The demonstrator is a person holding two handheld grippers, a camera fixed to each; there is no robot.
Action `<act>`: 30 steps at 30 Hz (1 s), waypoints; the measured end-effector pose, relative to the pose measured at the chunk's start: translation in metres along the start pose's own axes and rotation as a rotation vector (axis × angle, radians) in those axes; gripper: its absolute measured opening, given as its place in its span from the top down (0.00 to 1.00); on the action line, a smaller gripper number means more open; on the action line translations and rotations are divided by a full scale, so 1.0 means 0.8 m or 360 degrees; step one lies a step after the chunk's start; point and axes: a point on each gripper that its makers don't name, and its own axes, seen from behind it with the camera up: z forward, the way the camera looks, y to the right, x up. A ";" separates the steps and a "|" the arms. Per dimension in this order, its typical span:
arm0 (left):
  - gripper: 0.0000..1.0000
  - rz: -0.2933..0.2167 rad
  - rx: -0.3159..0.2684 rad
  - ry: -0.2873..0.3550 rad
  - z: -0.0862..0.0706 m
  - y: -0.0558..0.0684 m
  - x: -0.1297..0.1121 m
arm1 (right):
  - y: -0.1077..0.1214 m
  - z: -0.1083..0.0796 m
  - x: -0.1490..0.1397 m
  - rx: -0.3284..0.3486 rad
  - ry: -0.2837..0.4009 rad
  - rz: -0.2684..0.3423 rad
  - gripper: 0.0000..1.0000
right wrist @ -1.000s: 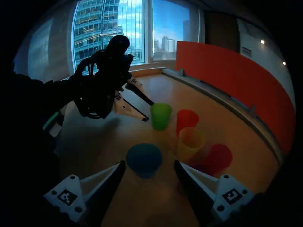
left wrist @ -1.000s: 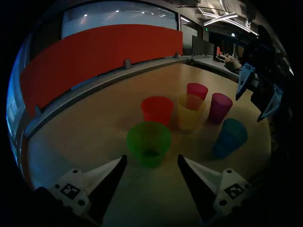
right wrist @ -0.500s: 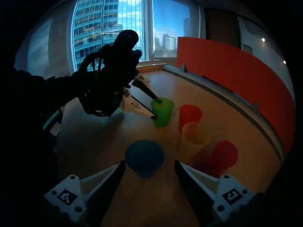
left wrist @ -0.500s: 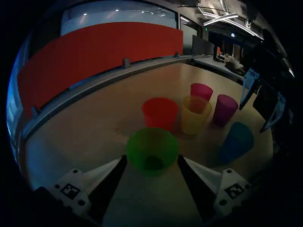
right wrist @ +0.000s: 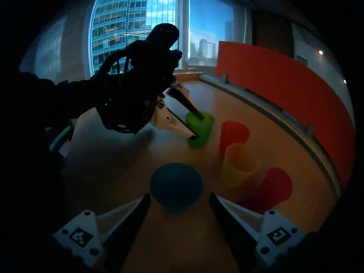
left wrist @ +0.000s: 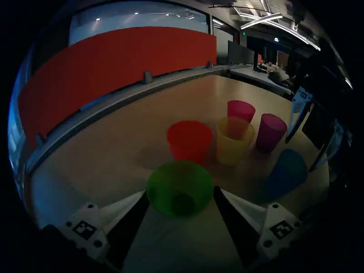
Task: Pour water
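A green cup stands on the wooden table, right between the fingertips of my left gripper, which is open around it. The right gripper view shows that left gripper with a finger on either side of the green cup, held by a dark-sleeved hand. A blue cup stands just ahead of my open right gripper, a little beyond its tips. From the left gripper view, the right gripper hangs above and behind the blue cup.
Red, yellow, pink and purple cups cluster mid-table behind the green one. An orange partition runs along the table's far edge. Windows lie behind the person.
My left gripper has advanced, so the green cup now sits between its tips instead of ahead of them. The right gripper has edged closer to the blue cup.
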 end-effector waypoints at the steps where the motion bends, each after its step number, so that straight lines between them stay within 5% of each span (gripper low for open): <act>1: 0.00 0.0002 0.0000 -0.0001 0.001 0.000 0.000 | 0.000 0.001 0.000 0.0001 -0.0001 -0.0001 0.01; 30: 0.13 0.0010 0.0017 -0.0005 0.008 -0.003 0.004 | -0.001 0.032 -0.006 0.0016 -0.0015 -0.0020 0.00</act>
